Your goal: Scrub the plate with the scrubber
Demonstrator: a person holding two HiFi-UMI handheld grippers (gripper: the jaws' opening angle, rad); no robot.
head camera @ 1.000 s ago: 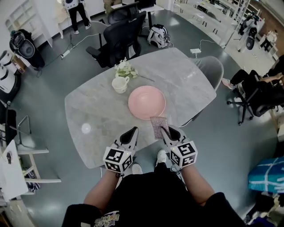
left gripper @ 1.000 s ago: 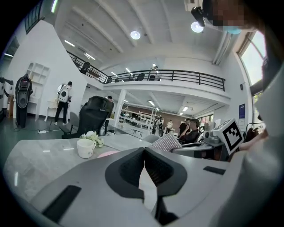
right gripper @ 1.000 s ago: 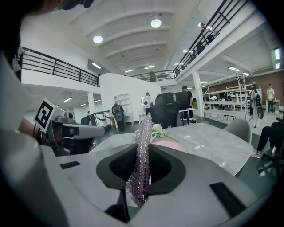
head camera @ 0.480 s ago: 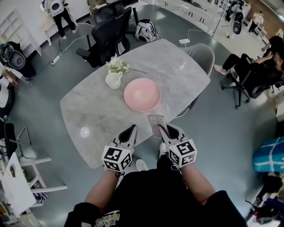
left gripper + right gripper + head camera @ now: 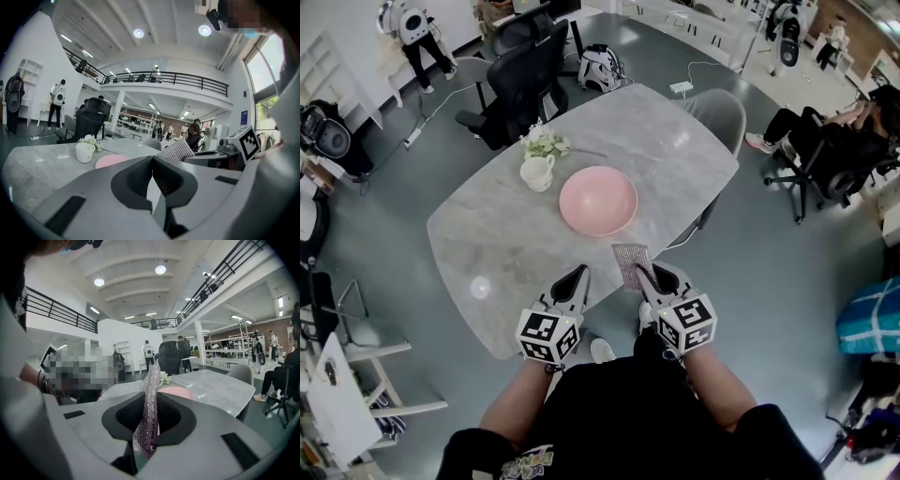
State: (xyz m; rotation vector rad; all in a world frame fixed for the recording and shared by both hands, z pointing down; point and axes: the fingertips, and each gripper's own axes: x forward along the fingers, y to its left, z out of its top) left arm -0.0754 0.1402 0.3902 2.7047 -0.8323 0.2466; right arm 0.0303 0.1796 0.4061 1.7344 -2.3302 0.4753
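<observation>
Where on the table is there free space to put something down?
Two bare patches on the table: the far end, between the plate and the grey chair; and the near left part, between the cup and the left gripper. It is crowded where cup, flowers and plate stand together.

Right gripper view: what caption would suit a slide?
Right tongs clamp a glittery scrubber, pink plate ahead on the marble table.

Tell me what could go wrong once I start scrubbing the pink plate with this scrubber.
The plate lies loose on the smooth table, and the left gripper is shut, away from it: scrubbing may push it into the cup. The right gripper pinches only part of the limp scrubber, so it may fold or slip.
</observation>
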